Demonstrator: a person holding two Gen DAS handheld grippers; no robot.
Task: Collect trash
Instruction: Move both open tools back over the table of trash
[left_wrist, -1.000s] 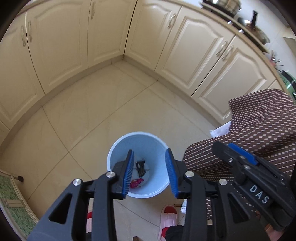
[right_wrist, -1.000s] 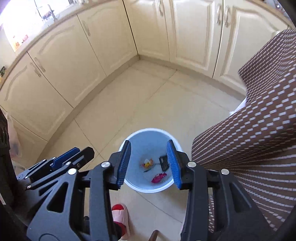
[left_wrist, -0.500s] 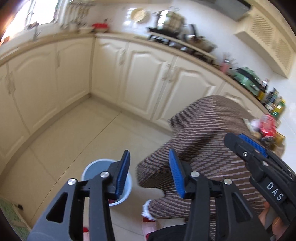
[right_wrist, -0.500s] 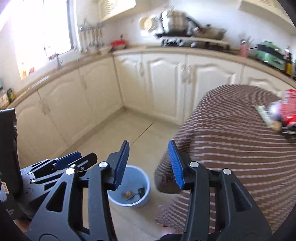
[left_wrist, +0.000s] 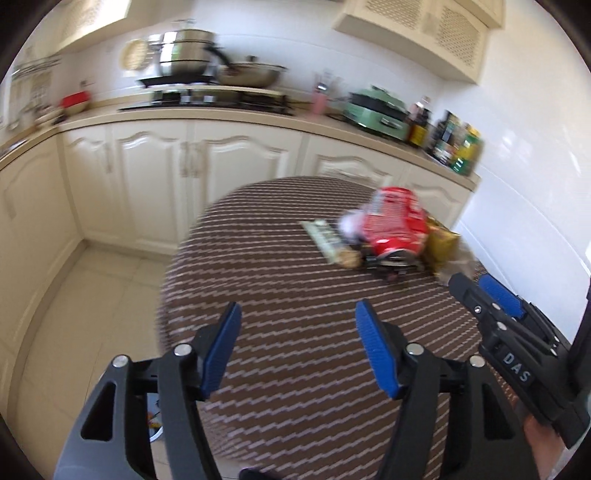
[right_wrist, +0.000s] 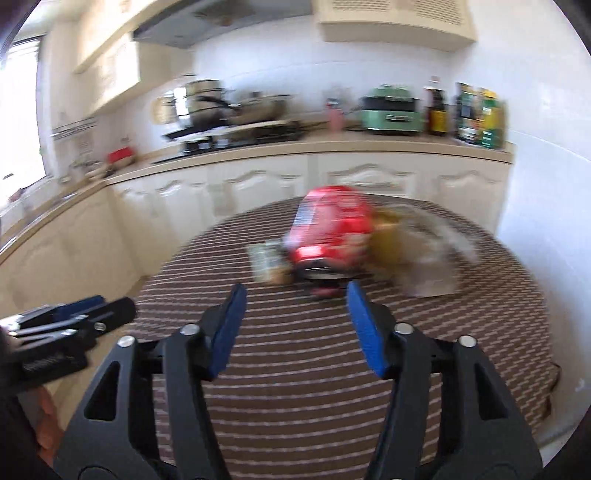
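Two tongs (left_wrist: 297, 345) opening, empty, above tablecloth (left_wrist: 295, 280)

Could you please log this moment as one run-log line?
left gripper: opening, empty | right gripper: opening, empty | red packet: on table, untouched

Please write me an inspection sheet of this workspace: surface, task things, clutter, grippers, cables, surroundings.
Surface: round table, brown striped cloth.
Job's things: red packet, green wrapper and yellow bag, piled at the far side; blurred.
Clutter: nothing seen apart from the pile.
Grippers: left gripper and right gripper both opening, nothing between the fingers.
Cables: nothing seen.
Surroundings: cream cabinets, pots, green appliance, bottles.
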